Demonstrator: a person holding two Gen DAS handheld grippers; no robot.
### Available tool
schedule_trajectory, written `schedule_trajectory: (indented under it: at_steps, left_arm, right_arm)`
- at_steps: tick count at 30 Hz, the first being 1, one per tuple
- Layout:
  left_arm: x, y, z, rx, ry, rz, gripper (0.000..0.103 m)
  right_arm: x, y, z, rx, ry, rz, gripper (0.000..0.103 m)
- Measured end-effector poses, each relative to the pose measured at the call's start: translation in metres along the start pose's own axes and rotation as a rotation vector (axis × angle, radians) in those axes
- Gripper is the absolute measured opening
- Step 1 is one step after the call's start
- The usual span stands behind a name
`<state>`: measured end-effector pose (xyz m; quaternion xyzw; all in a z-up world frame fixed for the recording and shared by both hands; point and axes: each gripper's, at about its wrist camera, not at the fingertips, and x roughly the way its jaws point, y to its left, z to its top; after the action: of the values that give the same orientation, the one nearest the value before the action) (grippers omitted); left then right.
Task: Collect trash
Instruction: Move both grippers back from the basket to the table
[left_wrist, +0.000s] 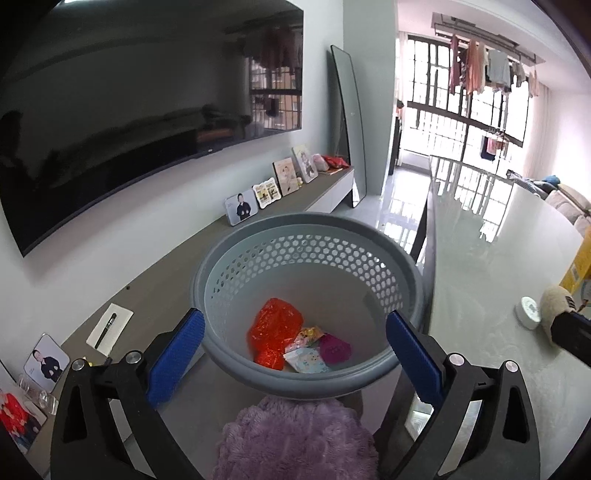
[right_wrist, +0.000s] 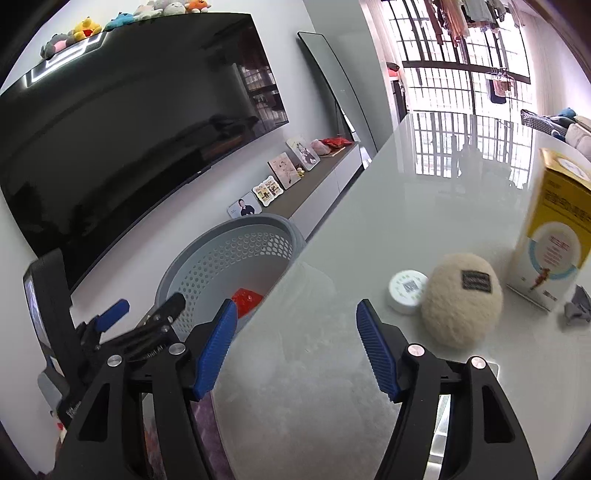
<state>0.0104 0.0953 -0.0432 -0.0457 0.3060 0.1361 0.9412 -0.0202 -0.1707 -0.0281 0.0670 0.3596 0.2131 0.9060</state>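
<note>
Grey perforated basket (left_wrist: 310, 236), just beside the table's left edge (left_wrist: 436, 280): holds a red wrapper (left_wrist: 273, 325), a magenta wrapper (left_wrist: 334, 347) and a printed packet (left_wrist: 306, 360). Left gripper (left_wrist: 295, 343): jaws wide, empty, above the basket. Right gripper (right_wrist: 295, 332): jaws apart, empty, over the table's near end. Near the table's right edge: cream wool ball (right_wrist: 461, 299) touching a white puck (right_wrist: 406, 291), yellow carton (right_wrist: 554, 229).

Bright daylight from the barred window (left_wrist: 461, 99), glare on the glossy table (right_wrist: 424, 177), fisheye-bent edges, slight motion blur
</note>
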Motion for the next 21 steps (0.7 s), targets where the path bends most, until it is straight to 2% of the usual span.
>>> schedule_trajectory:
  at_steps: [12, 16, 21]
  left_arm:
    - [-0.039, -0.079, 0.01, 0.131, -0.018, -0.152, 0.097]
    - [-0.042, -0.107, 0.013, 0.171, -0.01, -0.192, 0.097]
    - [-0.042, -0.139, 0.02, 0.202, -0.002, -0.247, 0.097]
  right_arm:
    - [-0.083, -0.095, -0.04, 0.105, -0.013, -0.231, 0.065]
    - [-0.098, -0.132, -0.046, 0.147, -0.017, -0.299, 0.065]
    - [-0.099, -0.164, -0.035, 0.162, 0.011, -0.35, 0.065]
